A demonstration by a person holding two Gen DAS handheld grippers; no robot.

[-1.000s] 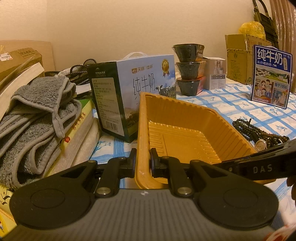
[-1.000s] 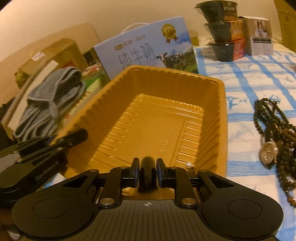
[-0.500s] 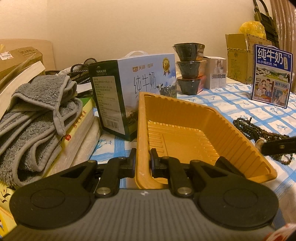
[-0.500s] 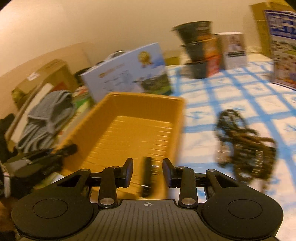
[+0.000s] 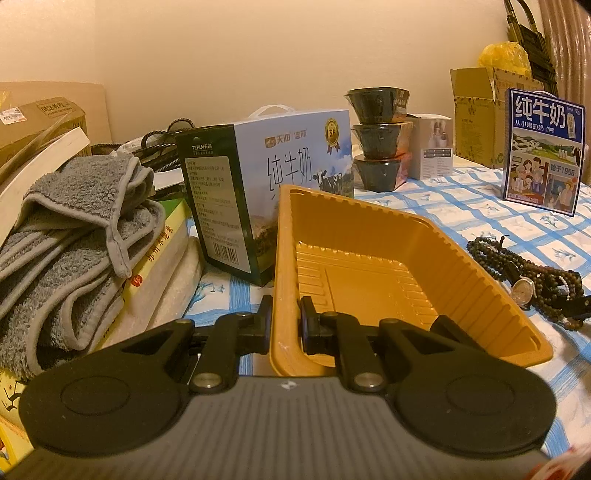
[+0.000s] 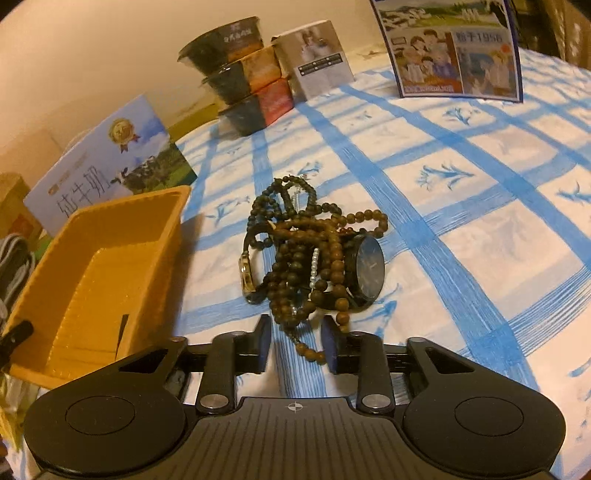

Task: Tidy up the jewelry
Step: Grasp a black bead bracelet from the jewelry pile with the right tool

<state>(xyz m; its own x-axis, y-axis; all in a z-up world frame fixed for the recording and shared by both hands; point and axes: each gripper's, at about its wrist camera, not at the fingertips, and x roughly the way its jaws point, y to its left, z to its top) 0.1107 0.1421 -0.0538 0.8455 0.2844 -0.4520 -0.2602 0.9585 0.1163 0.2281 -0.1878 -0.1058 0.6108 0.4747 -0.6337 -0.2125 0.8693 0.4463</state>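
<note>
My left gripper stays clamped at six o'clock; my right gripper tilts downward, jaws closing.

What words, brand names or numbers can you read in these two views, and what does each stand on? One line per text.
"纯牛奶": blue milk carton, top.
"从小喝的奶": same carton, below.
"始于1956": same carton; also in the right wrist view.
"纯牛奶": handled milk box, front.
"TERUN": its dark side.
Side-panel print, barcode digits, bowl labels: too small or blurred.
</note>
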